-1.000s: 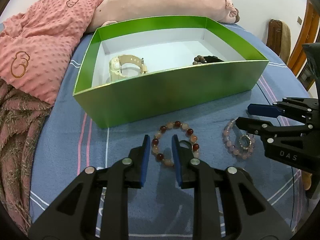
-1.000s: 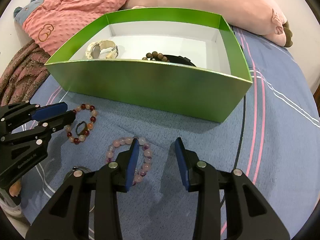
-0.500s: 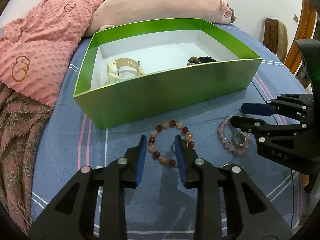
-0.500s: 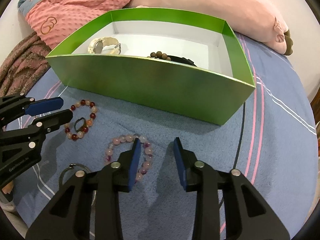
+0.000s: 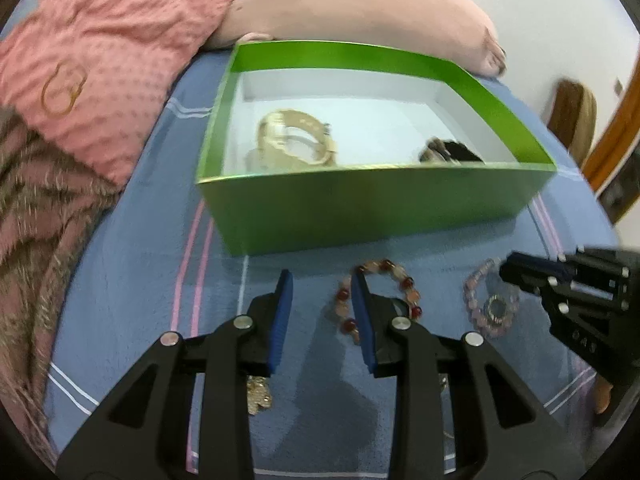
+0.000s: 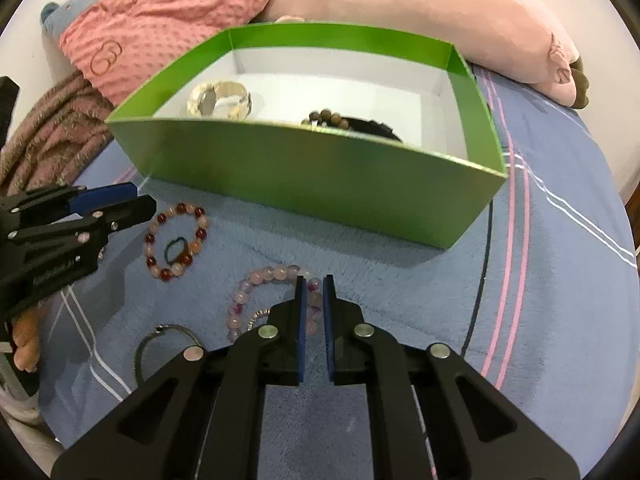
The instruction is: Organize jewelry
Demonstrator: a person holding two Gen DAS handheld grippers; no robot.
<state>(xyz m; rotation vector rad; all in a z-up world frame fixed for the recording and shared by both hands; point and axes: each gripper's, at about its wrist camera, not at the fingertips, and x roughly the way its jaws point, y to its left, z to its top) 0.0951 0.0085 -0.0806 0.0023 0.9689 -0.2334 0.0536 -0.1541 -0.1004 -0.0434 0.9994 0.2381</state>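
Two pieces already in green box (image 6: pixel 320 176); red-bead bracelet (image 6: pixel 176 240) on bed; right hand-held gripper (image 6: pixel 314 292) pinching pink bracelet (image 6: pixel 256 280); left hand-held gripper (image 5: pixel 322 288) spread.

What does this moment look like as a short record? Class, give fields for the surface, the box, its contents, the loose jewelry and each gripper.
surface: blue striped bedspread
box: open green box
in box: cream watch, brown bead bracelet
loose: red bead bracelet, pink bead bracelet, both in front of the box
left gripper: fingers open, one inside the red bead bracelet
right gripper: fingers nearly closed on the pink bead bracelet
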